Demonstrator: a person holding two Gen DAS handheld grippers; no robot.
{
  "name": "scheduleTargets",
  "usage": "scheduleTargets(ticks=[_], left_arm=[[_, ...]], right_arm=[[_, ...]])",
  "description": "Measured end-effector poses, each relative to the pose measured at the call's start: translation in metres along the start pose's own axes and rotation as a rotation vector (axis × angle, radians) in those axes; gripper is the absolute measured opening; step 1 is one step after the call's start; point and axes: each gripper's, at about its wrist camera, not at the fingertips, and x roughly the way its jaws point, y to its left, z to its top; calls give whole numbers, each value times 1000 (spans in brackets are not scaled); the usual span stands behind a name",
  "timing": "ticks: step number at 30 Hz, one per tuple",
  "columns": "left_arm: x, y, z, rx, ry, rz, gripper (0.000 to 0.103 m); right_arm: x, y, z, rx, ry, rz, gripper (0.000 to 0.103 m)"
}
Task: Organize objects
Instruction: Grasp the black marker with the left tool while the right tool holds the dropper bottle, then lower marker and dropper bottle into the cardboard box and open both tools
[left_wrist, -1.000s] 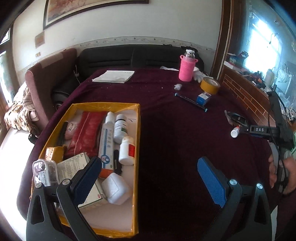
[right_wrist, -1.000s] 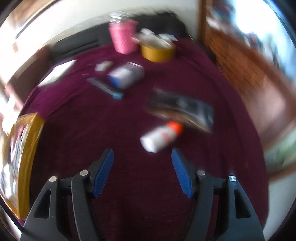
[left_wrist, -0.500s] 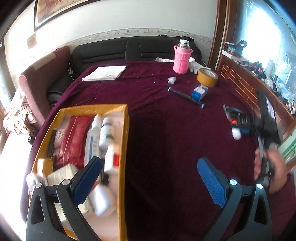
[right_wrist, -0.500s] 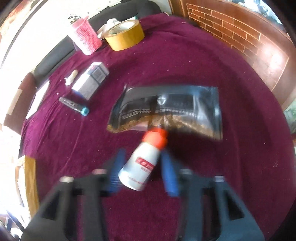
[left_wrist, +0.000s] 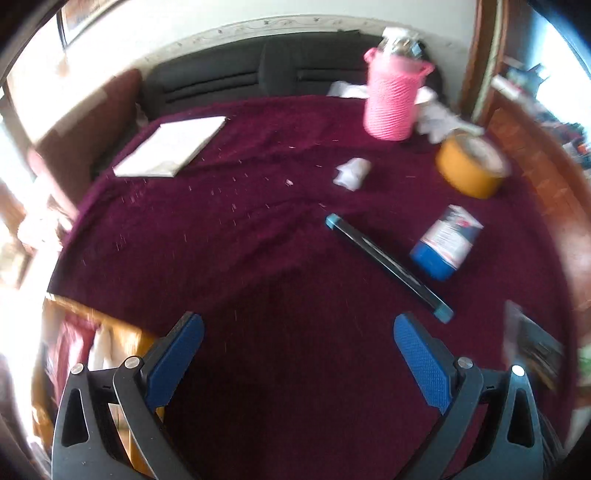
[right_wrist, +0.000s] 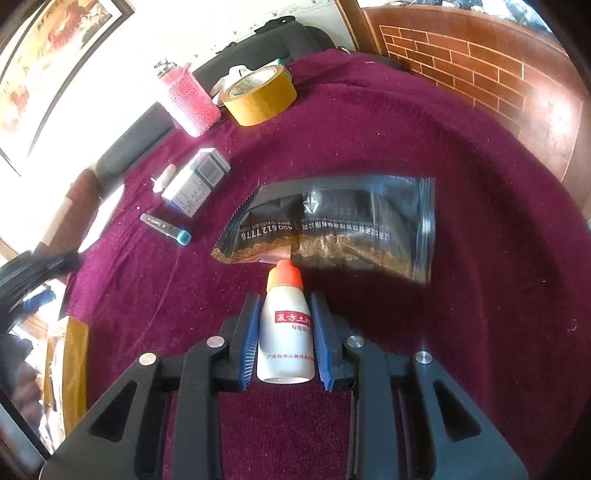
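Note:
My right gripper (right_wrist: 283, 299) is shut on a small white bottle (right_wrist: 285, 328) with an orange cap and a red label, its blue pads pressing both sides. Just beyond the cap lies a black foil pouch (right_wrist: 351, 221) on the maroon cloth. My left gripper (left_wrist: 297, 325) hangs open above bare cloth with nothing between its fingers. Ahead and to its right lie a dark pen-like stick (left_wrist: 388, 264) with teal ends and a small blue and white box (left_wrist: 447, 242). The yellow storage box (left_wrist: 122, 336), with packets inside, shows at the lower left.
At the far side stand a pink knitted bottle sleeve (left_wrist: 391, 99), a roll of yellow tape (left_wrist: 471, 170), a crumpled white scrap (left_wrist: 351, 173) and a white notebook (left_wrist: 173, 146). A dark sofa runs behind the table. A brick-pattern wall (right_wrist: 480, 62) borders the right.
My right gripper closed around the white bottle and now holds it. My left gripper swept away from over the yellow box toward the table's middle, so the stick and blue box are nearer.

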Motion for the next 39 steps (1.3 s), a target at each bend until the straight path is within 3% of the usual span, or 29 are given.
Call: scheduleTargets(ticks=[4,8,12,15,17,19,21,22,23,26,31,35,39], left_arm=[[42,-9,18,-73,84,-2,100],[65,-21,26,-116,109,-7,99],[71,-38,33,-122,70,14,101],[84,-49,28,-123,98,26,101],[81,-52,19,-129,26,28,102],[73,-57,10,-83,-15,23,94],[63,-57,3,-39,-25,-42,59],[60,-57,2,-23,-28,-36,48],[55,-56,0,0,-33,-46,13],[49,-43,-7,16,19,-114,11],[12,2,-42,-21,1,-168,11],[-30,54,-79,-92,-8,-242,11],[-71,113,-113,-150,-59,-269,12]], right_arm=[[2,5,1,-38,9,-14,24],[3,5,3,-43,14,-12,25],[3,2,3,-31,20,1,25],[3,1,3,-26,21,7,25],[3,1,3,-24,21,8,25],[4,1,3,-20,23,11,25],[3,0,3,-18,23,15,25],[3,0,2,-17,21,17,25],[3,-1,2,-18,19,17,25],[4,2,1,-40,13,1,25],[5,5,1,-65,10,-13,24],[3,-4,3,-19,15,37,24],[1,-6,1,13,22,120,24]])
